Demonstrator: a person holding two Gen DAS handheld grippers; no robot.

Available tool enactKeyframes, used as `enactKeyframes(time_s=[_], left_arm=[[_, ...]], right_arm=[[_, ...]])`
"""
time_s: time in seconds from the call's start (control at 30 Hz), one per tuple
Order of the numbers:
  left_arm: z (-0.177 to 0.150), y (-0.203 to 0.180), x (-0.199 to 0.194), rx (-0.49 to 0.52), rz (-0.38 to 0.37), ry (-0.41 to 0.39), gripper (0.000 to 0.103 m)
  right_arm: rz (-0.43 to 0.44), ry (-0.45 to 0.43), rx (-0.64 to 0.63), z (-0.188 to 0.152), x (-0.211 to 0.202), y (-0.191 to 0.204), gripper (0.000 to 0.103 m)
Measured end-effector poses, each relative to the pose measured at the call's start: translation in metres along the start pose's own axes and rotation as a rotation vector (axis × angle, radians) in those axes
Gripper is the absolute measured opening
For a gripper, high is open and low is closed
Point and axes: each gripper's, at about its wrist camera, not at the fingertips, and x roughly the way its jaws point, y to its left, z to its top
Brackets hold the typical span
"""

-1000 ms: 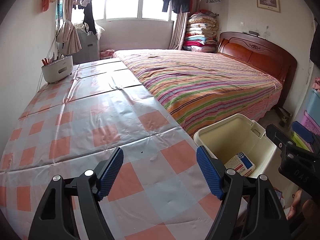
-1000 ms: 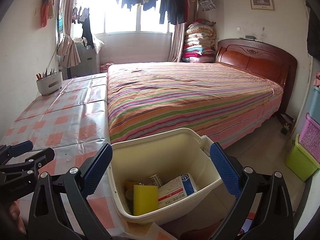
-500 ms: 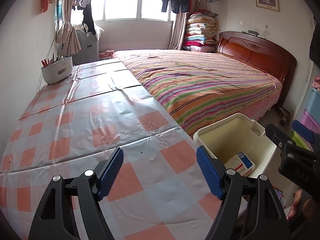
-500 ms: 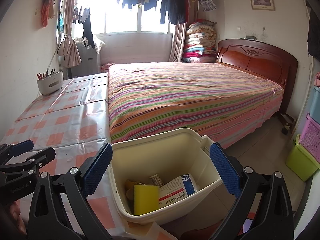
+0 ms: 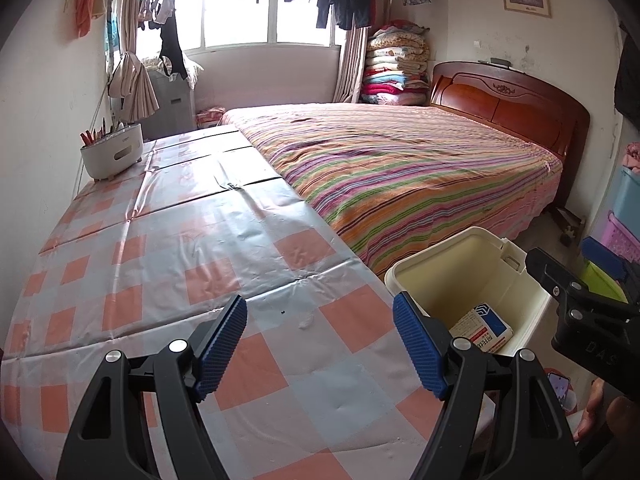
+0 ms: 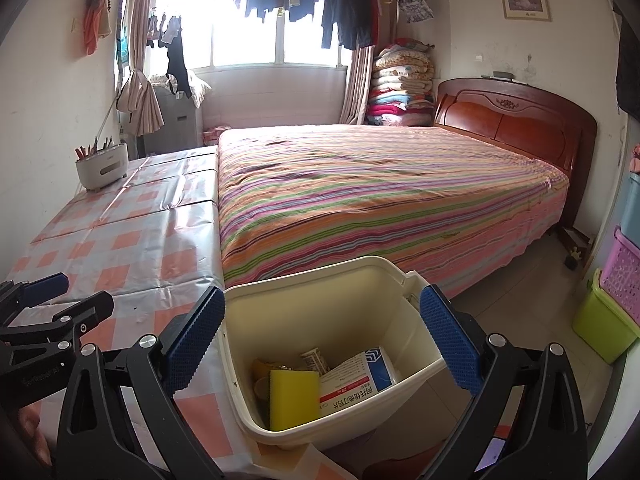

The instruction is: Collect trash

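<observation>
A cream plastic trash bin [image 6: 280, 300] stands beside the table's right edge, also seen in the left wrist view [image 5: 404, 274]. Inside lie a yellow sponge [image 6: 294, 398], a white and blue medicine box [image 6: 358, 376] and a few smaller pieces. The box also shows in the left wrist view [image 5: 486, 326]. My right gripper [image 6: 320, 328] is open and empty, held above the bin's mouth. My left gripper [image 5: 318, 336] is open and empty over the checked tablecloth [image 5: 160, 248], left of the bin.
A white pen holder [image 5: 112, 152] stands at the table's far left by the wall. A striped bed [image 6: 380, 192] runs along the table's right side. Coloured storage baskets [image 6: 608, 312] stand on the floor at far right.
</observation>
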Motion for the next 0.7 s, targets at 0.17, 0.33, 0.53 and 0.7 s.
enactKeyframes(time_s=[0.17, 0.33, 0.53, 0.7], left_arm=[[0.0002, -0.0055, 0.0006, 0.032, -0.013, 0.003, 0.073], [-0.0009, -0.0087, 0.0010, 0.040, -0.029, 0.010, 0.073], [-0.0017, -0.0107, 0.0024, 0.042, -0.029, 0.018, 0.074], [-0.0017, -0.0087, -0.0013, 0.027, -0.043, -0.021, 0.074]], right_arm=[[0.000, -0.001, 0.001, 0.0001, -0.0001, 0.0004, 0.096], [-0.002, -0.002, 0.000, 0.0000, -0.0002, 0.0006, 0.096], [-0.001, -0.001, 0.000, -0.0002, -0.0002, 0.0008, 0.096], [-0.001, -0.001, 0.001, -0.0004, -0.0002, 0.0009, 0.096]])
